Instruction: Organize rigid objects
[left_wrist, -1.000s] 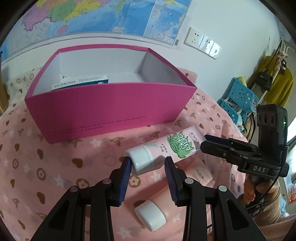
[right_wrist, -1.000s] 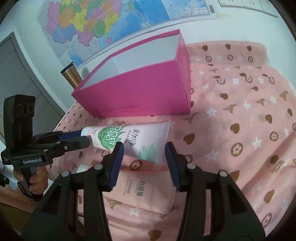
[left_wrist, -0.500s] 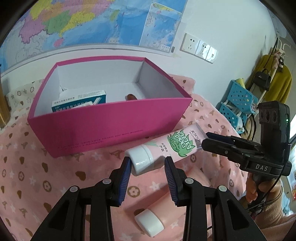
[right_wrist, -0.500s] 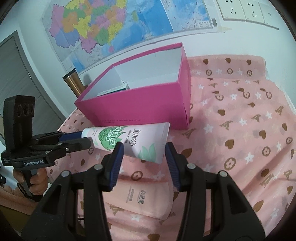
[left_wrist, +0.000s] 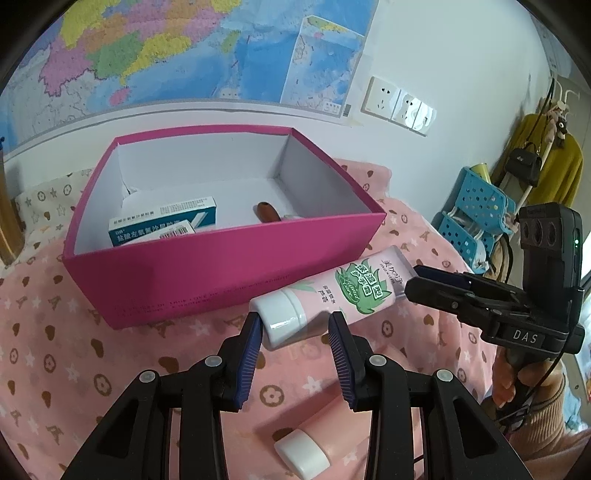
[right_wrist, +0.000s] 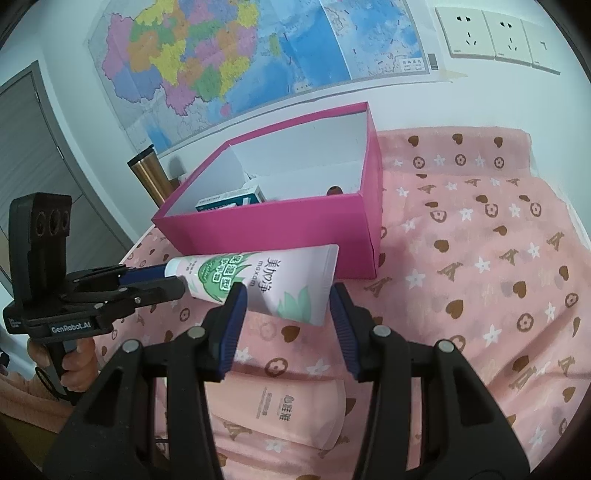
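Note:
A pink and white tube with green leaf print (left_wrist: 332, 291) (right_wrist: 273, 280) hangs in the air in front of a magenta box (left_wrist: 207, 273) (right_wrist: 291, 221). My left gripper (left_wrist: 295, 332) is shut on its white cap end. My right gripper (right_wrist: 286, 314) is shut on its flat crimped end. The box holds a blue and white medicine carton (left_wrist: 166, 221) (right_wrist: 232, 197) and a brown rounded object (left_wrist: 267, 212). A second pink tube with a white cap (left_wrist: 303, 452) (right_wrist: 280, 406) lies on the cloth below the grippers.
The pink patterned cloth (right_wrist: 480, 280) covers the surface. A bronze flask (right_wrist: 149, 177) stands left of the box by the wall. Blue perforated baskets (left_wrist: 476, 210) and hanging clothes are off to the right. A map covers the wall behind.
Both grippers have lifted the tube together; it now sits higher against the box's front wall, and more of the box's inside shows.

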